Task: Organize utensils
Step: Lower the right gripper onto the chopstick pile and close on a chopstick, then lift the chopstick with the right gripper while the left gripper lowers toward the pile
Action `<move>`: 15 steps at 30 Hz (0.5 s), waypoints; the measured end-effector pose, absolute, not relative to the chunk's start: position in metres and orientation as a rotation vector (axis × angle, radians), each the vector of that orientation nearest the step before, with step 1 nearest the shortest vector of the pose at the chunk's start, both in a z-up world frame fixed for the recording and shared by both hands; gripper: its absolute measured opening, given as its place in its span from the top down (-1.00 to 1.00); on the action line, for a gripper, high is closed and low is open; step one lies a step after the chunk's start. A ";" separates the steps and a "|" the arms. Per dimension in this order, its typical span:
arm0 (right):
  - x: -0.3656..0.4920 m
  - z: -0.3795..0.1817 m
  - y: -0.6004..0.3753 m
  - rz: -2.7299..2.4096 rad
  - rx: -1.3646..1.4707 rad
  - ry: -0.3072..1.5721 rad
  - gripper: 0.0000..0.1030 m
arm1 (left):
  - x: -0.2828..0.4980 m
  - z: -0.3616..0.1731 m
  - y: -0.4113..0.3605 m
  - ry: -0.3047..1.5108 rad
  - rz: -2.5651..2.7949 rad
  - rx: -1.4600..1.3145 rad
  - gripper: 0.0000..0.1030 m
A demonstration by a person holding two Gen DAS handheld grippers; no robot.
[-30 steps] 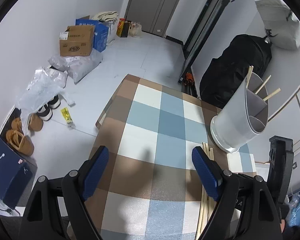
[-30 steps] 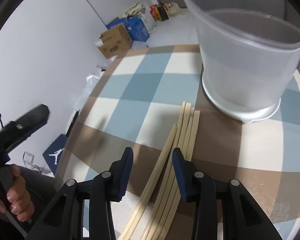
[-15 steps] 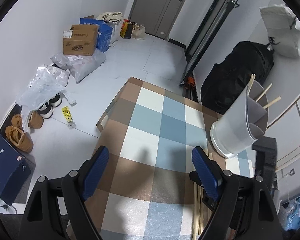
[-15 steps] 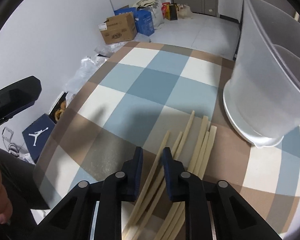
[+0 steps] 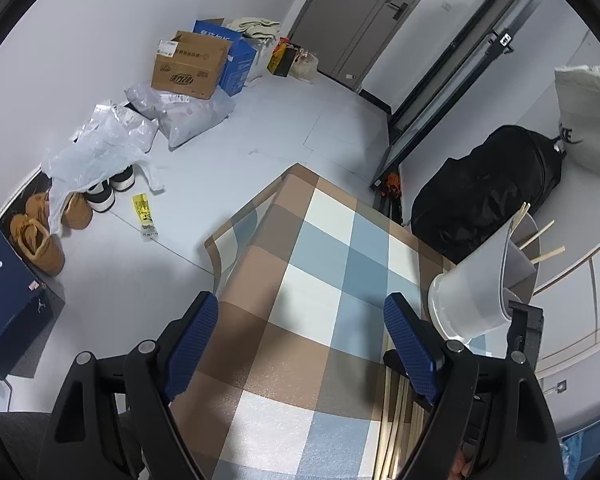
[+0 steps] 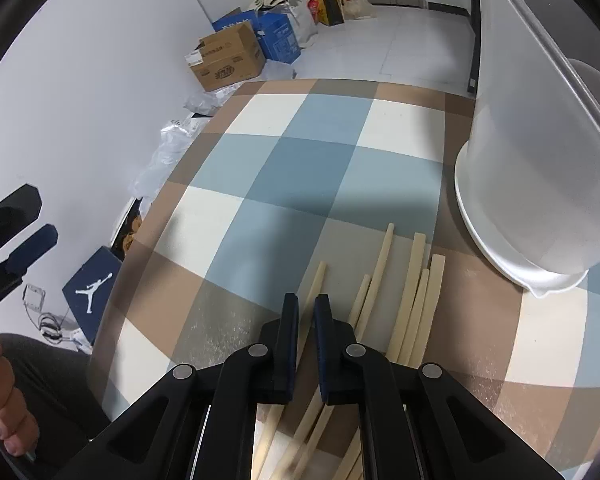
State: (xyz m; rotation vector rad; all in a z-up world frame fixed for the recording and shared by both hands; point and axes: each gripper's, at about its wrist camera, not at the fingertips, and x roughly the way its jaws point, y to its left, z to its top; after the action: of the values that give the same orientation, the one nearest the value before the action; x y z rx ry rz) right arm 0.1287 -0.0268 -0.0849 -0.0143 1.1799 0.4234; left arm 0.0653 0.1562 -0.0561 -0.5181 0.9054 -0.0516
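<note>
Right gripper (image 6: 307, 322) had just been closing and was clamped on the leftmost chopstick (image 6: 317, 280), pads tight against it, low over the worktop (image 6: 292, 168). Other chopsticks (image 6: 414, 292) lay loose just beside it on the checked cloth. White utensil holder (image 6: 532, 184) stood near, beyond their tips, more sticks (image 5: 540, 246) poking out of it. Left gripper (image 5: 300, 344) hung wide, nothing between its pads, above the cloth beside the pile. Cardboard box (image 5: 190, 66) sat on the floor, well apart.

Wide-open left claw (image 5: 300, 340) above checkered tablecloth (image 5: 320, 280), chopsticks (image 5: 396, 412) and white holder (image 5: 476, 292) at right.
</note>
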 end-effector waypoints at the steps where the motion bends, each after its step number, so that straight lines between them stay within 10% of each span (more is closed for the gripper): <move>1: 0.129 -0.085 -0.025 0.421 -0.020 1.179 0.85 | 0.065 -0.057 0.157 0.906 -0.051 -0.524 -0.58; 15: 0.120 -0.067 -0.039 0.397 0.039 1.044 1.00 | 0.065 -0.063 0.162 0.928 -0.028 -0.515 -0.58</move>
State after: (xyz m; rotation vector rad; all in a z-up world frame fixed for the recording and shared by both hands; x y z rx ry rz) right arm 0.1196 -0.0388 -0.0667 0.0393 1.0437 0.3967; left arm 0.0648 0.1617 -0.0631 -0.5145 0.9277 -0.0276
